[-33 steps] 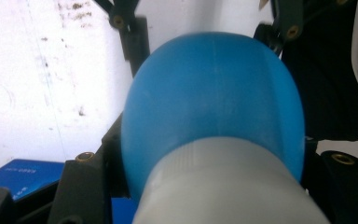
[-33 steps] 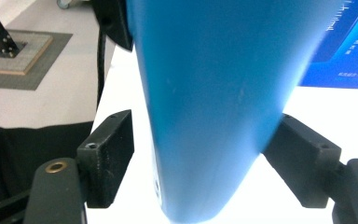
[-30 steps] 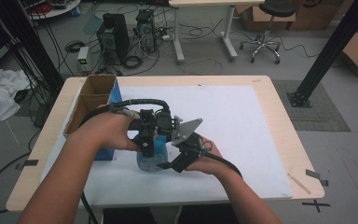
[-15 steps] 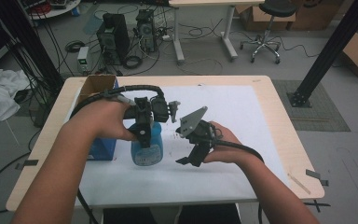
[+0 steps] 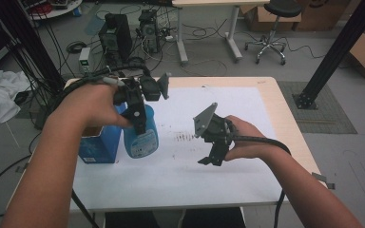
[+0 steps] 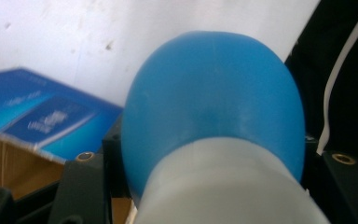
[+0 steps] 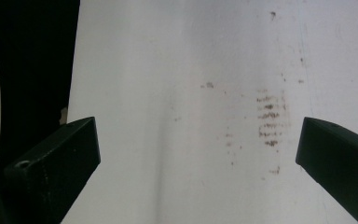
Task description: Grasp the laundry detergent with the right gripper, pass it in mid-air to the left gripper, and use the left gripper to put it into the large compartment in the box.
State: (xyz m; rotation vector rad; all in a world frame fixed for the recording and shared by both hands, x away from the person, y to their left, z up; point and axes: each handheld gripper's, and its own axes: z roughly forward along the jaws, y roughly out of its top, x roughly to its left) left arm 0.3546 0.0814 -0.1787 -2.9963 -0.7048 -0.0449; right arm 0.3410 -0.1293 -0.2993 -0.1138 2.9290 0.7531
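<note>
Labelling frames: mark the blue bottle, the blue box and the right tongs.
blue bottle (image 5: pixel 141 138), high view, label on its body.
blue box (image 5: pixel 97 146), high view, front face.
right tongs (image 5: pixel 210 158), high view, between the open tips.

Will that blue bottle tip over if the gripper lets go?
Possibly. The blue bottle looks tall and rounded, and the left gripper holds it up by its neck, so it may wobble. Its smooth plastic looks stiff and probably a bit slippery.

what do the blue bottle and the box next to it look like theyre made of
Bottle: likely plastic, smooth and slightly translucent blue, with a pale grey-white collar at the neck and a printed label. Box: cardboard, with a glossy blue printed outside and a raw brown inside showing at its open top in the left gripper view.
</note>
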